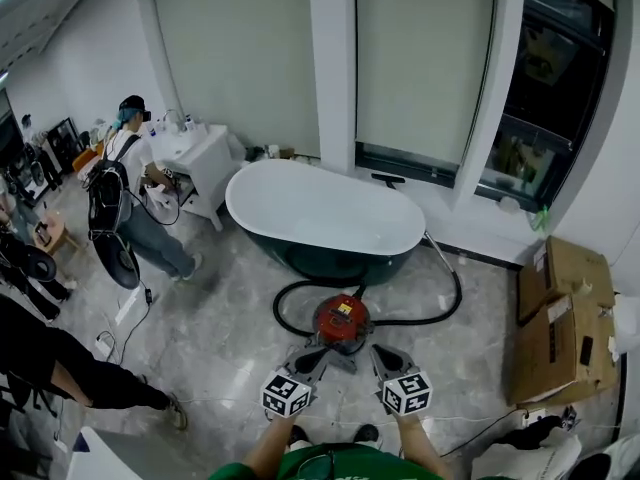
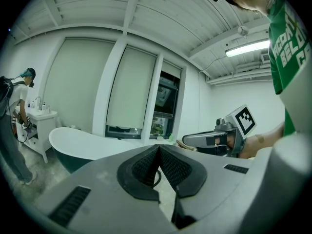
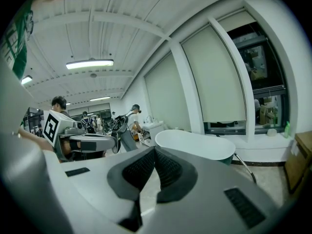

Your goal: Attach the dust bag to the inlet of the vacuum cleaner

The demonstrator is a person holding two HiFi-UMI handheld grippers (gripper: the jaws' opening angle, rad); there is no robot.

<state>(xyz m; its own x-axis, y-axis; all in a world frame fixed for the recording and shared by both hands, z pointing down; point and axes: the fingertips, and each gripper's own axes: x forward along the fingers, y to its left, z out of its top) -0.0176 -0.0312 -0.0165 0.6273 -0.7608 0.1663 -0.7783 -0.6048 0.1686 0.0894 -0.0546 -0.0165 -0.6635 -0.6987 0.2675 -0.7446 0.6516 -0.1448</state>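
Left tongs [image 2: 159, 151]: I am holding them pressed together, pad against pad, with nothing pinched. They are pointing slightly downward toward the bathtub.
Right tongs [image 3: 154, 153]: I am holding these pressed together as well, and they are empty. They are sitting just beside the left pair and aiming the same way.
Vacuum cleaner [image 1: 342, 320]: Its round red body is sitting on the floor between my tongs and the bathtub. In the head view the tips of both tongs are showing just below it. I cannot tell whether either tip is touching it.
Hose [image 1: 452, 293]: It is black and is looping across the floor on both sides of the vacuum cleaner, in front of the bathtub.
Bathtub [image 1: 320, 213]: It is white inside and dark outside, and it is standing behind the vacuum cleaner, below the blinds [image 1: 420, 58].
Floor [image 1: 230, 338]: Grey marble tiles are running under everything.
Cardboard boxes [image 1: 560, 318]: They are lying stacked at the right, near the wall.
Person with backpack [image 1: 125, 203]: They are standing at the far left, bending toward a white vanity [image 1: 205, 158].
Window [image 1: 555, 98]: A dark pane is showing to the right of the blinds.
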